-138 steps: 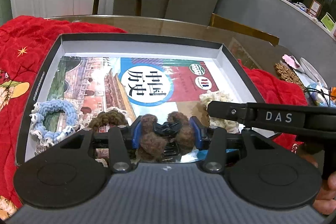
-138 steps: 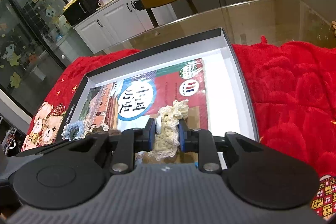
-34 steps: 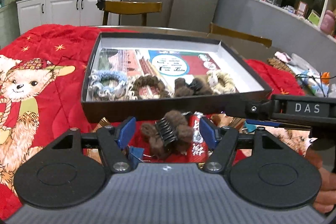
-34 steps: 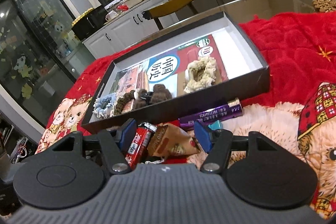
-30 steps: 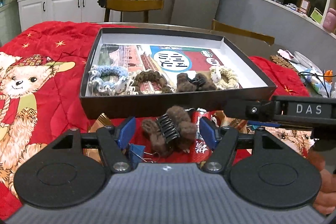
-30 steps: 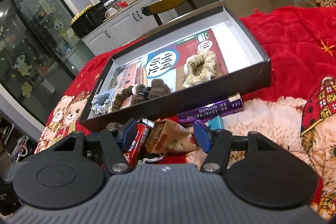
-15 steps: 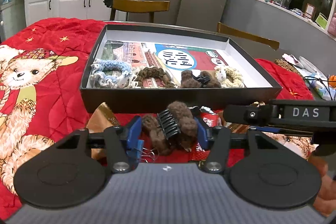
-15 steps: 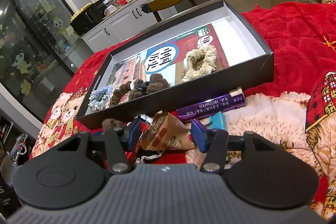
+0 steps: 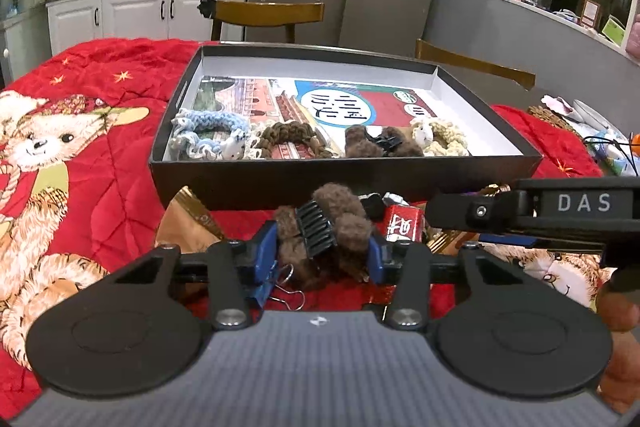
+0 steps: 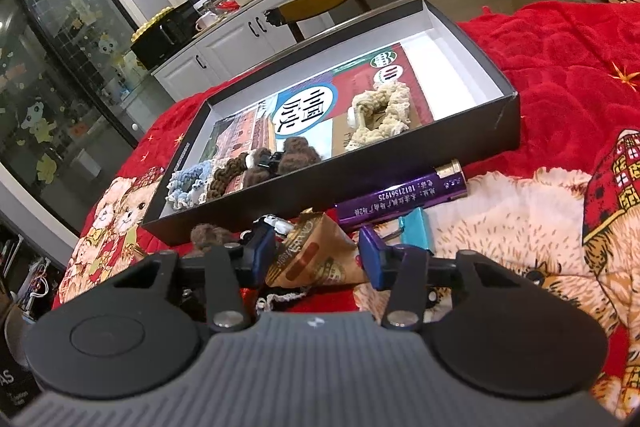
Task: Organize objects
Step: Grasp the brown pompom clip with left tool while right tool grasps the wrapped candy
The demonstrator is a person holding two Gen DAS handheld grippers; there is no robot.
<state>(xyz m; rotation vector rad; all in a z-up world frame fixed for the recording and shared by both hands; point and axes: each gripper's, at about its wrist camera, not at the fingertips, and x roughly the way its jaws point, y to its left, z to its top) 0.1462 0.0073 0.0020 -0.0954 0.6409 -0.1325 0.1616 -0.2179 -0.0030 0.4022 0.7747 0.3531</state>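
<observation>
Brown furry hair clip (image 9: 326,227) sits crosswise between our closing left gripper (image 9: 322,253), just before the box's (image 9: 344,181) near wall; our right gripper (image 10: 318,253) narrows around a brown packet (image 10: 316,259).

My left gripper (image 9: 323,254): black body, grey ribbed plate at the bottom edge with a small white logo, two round black discs either side, black linkage arms each with a silver screw, blue pads on the jaws. My right gripper (image 10: 316,254) is the same build: grey ribbed plate, black discs, silver screws, blue pads. In the left view its black side bar carries white "DAS" lettering and one small screw. A bare hand (image 9: 618,347) shows at the lower right.
</observation>
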